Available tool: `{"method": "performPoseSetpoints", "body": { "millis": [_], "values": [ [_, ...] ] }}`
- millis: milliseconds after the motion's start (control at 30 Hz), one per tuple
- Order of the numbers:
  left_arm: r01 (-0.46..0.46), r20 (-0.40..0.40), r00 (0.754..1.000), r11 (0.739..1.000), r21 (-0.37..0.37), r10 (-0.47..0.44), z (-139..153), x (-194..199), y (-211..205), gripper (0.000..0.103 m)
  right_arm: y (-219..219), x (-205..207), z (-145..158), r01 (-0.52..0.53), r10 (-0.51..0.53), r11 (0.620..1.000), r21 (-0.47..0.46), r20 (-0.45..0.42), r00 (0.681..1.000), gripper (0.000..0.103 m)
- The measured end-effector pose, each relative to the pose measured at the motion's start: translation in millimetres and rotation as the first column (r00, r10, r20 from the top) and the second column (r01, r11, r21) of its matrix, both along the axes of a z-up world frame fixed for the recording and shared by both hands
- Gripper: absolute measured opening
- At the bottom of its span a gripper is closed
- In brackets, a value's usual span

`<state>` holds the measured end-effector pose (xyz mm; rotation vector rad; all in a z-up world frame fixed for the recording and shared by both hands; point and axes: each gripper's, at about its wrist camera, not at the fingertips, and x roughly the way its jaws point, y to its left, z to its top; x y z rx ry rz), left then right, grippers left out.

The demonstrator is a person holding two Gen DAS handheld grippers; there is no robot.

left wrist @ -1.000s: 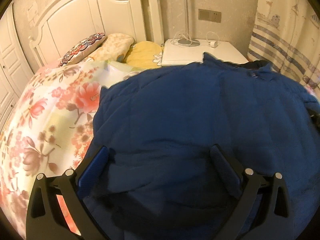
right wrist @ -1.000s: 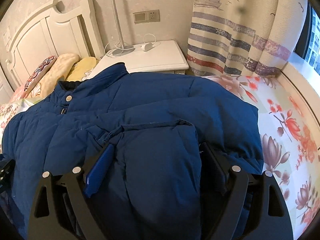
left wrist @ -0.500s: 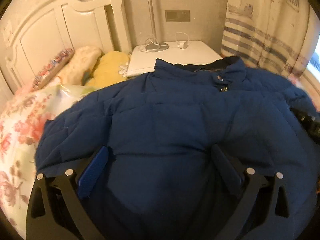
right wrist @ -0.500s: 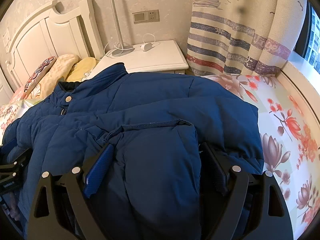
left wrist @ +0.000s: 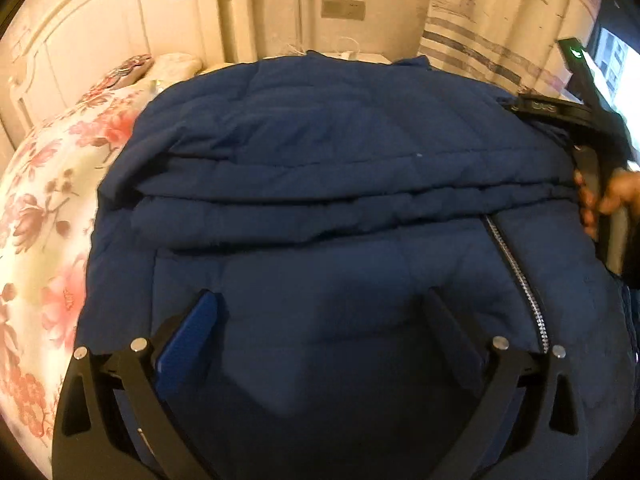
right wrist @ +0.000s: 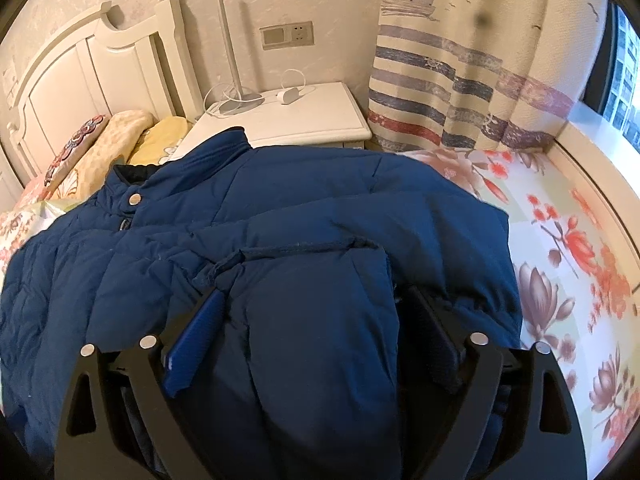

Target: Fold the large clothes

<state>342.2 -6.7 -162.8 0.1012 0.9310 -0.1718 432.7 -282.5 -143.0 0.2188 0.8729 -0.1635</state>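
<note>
A large navy padded jacket point(left wrist: 340, 152) lies on the flowered bed, partly folded over itself, its zipper point(left wrist: 516, 272) showing at the right. In the right wrist view the jacket point(right wrist: 320, 200) shows its collar and snap button at the left. My left gripper point(left wrist: 320, 308) has its jaws spread wide with a thick bunch of jacket between them. My right gripper point(right wrist: 312, 300) is likewise wide, with a bulging jacket section, seemingly a sleeve, filling the gap between its fingers. The right gripper body and the hand holding it also show in the left wrist view point(left wrist: 592, 152).
The flowered bedspread point(right wrist: 560, 240) surrounds the jacket. Pillows point(right wrist: 100, 148) lie by the white headboard point(right wrist: 100, 72). A white nightstand point(right wrist: 304, 120) carries a lamp and cables. A striped curtain point(right wrist: 460, 80) hangs at the right, beside a window ledge.
My left gripper has swung right and carried its part of the jacket over the rest, so a fold and the zipper now show. The right gripper has stayed still.
</note>
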Motion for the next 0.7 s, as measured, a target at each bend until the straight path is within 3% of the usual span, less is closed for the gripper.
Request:
{"method": "performPoseSetpoints", "body": {
  "millis": [100, 167, 200, 267, 367, 433, 500, 567, 700],
  "values": [
    [-0.005, -0.001, 1.000, 1.000, 0.004, 0.005, 0, 4, -1, 0.101, 7, -30, 17, 0.038, -0.037, 0.996, 0.079, -0.011, 0.999, 0.093],
    [-0.004, -0.004, 1.000, 1.000, -0.004, 0.004, 0, 4, 0, 0.101, 27, -65, 33, -0.033, 0.031, 0.993, 0.114, 0.024, 0.999, 0.094],
    [-0.004, -0.002, 1.000, 1.000, -0.002, 0.004, 0, 3, 0, 0.101, 36, -77, 36, -0.061, 0.060, 0.995, 0.084, 0.020, 0.998, 0.096],
    [-0.004, -0.002, 1.000, 1.000, -0.005, 0.004, 0, 3, 0, 0.101, 67, -106, 28, -0.173, 0.171, 0.985, -0.017, -0.079, 0.982, 0.097],
    [-0.002, -0.003, 1.000, 1.000, -0.010, 0.002, 0, 2, 2, 0.101, 99, -133, -7, -0.327, 0.309, 0.945, -0.027, -0.265, 0.913, 0.097],
    [0.004, -0.013, 1.000, 1.000, -0.020, -0.005, 0, 2, 4, 0.101, 107, -159, -9, -0.340, 0.311, 0.933, -0.115, -0.216, 0.926, 0.099],
    [0.044, -0.072, 0.996, 0.999, -0.025, -0.046, 4, -1, 7, 0.101, 102, -176, -6, -0.322, 0.298, 0.943, -0.080, -0.223, 0.928, 0.099],
    [0.044, -0.179, 0.982, 0.994, -0.096, -0.061, 15, -14, 18, 0.101, 98, -198, 2, -0.295, 0.279, 0.955, -0.041, -0.226, 0.933, 0.099],
    [0.076, -0.202, 0.972, 0.977, -0.201, -0.117, 31, -63, 30, 0.101, 111, -236, 4, -0.344, 0.332, 0.938, -0.048, -0.165, 0.929, 0.099]
  ]
}}
